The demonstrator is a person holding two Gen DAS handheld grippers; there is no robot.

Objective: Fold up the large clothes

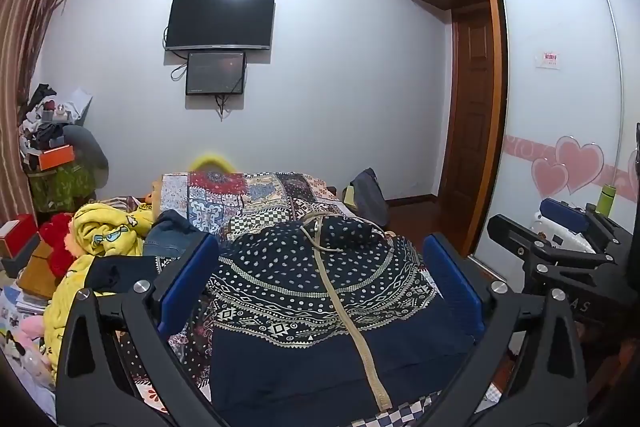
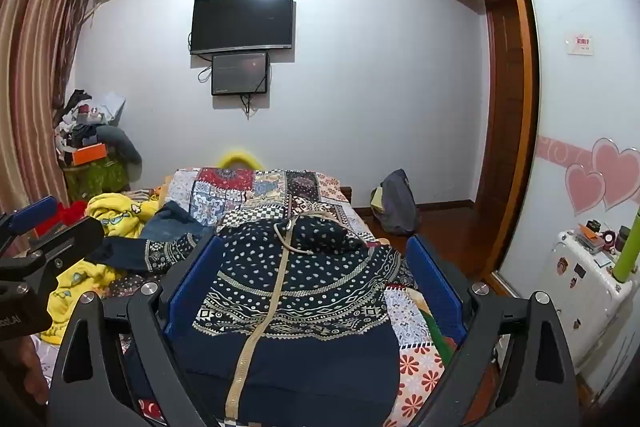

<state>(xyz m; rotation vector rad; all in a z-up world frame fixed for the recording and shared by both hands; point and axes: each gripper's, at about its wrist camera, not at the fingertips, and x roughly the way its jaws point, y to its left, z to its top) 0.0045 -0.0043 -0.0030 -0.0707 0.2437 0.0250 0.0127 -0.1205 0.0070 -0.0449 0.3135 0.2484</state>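
Observation:
A navy hooded jacket [image 1: 320, 291] with white dots, patterned bands and a beige zip lies front-up on the patchwork bedspread [image 1: 256, 195]; it also shows in the right wrist view [image 2: 296, 287], with one sleeve [image 2: 160, 251] stretched out to the left. My left gripper [image 1: 320, 279] is open and empty, held above the jacket's lower body. My right gripper [image 2: 316, 275] is open and empty, above the same jacket a little further right. The right gripper shows at the right edge of the left wrist view [image 1: 560, 227]; the left gripper shows at the left edge of the right wrist view [image 2: 36, 227].
A yellow cartoon blanket [image 1: 104, 239] and denim clothes [image 1: 176, 231] lie heaped on the bed's left. Boxes and clutter [image 1: 52, 151] stand at the left wall. A grey bag [image 2: 394, 203] sits on the floor. A white suitcase [image 2: 588, 283] and sliding wardrobe [image 2: 580, 87] stand at the right.

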